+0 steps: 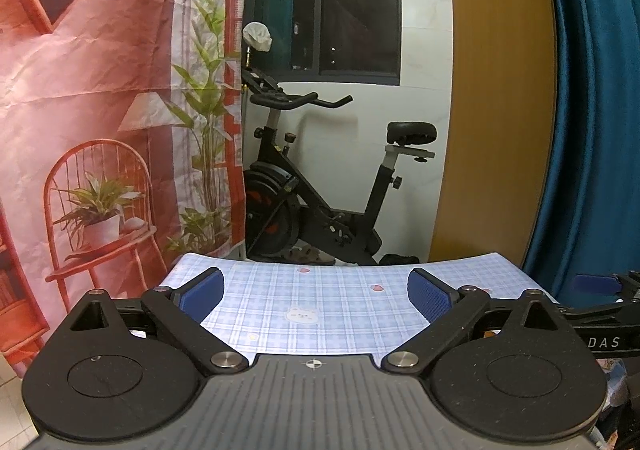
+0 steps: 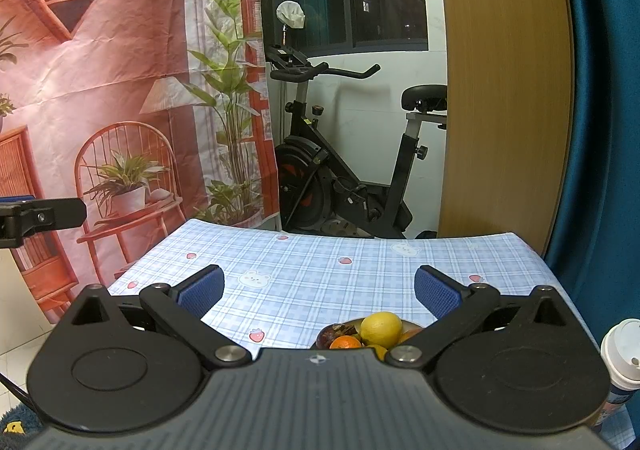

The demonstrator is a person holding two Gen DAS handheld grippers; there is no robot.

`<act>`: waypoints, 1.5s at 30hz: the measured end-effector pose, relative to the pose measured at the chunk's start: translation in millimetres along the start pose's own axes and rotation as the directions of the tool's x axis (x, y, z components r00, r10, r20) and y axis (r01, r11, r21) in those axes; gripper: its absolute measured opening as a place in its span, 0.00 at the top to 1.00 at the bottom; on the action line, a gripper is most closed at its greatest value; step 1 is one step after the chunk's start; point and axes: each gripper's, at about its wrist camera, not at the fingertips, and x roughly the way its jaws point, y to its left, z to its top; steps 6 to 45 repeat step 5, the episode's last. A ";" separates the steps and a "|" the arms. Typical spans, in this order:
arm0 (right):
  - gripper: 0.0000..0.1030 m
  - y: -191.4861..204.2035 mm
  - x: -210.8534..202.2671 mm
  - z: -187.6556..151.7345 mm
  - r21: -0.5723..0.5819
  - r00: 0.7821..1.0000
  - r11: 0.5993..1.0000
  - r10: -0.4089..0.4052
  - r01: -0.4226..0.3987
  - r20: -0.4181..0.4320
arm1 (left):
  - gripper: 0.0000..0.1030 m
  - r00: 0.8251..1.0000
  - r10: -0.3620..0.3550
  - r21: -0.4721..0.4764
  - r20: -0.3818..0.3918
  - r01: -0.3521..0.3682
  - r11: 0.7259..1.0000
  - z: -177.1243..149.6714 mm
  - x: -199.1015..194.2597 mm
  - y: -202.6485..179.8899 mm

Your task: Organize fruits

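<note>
Lemon [image 2: 381, 328], orange [image 2: 345, 342], perhaps bowled

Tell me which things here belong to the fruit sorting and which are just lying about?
Part of the job:
- lemon
- orange
- dark fruit
- left hand-held gripper, open
- right hand-held gripper, open

Just lying about:
- exercise bike
- white-lidded cup
- printed backdrop

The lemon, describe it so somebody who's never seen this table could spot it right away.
Start at the blue plaid tablecloth and come to its near edge, where a dish of fruit sits just ahead of the right gripper. The lemon rests on top of the pile. It is the only pale yellow piece, beside an orange fruit and a dark purplish one.
</note>
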 end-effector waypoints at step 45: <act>0.00 0.7 0.0 0.1 0.001 1.000 1.000 -0.001 0.001 0.000 | 0.03 1.000 0.006 -0.003 0.005 -0.006 1.000 0.9 -0.8 -0.4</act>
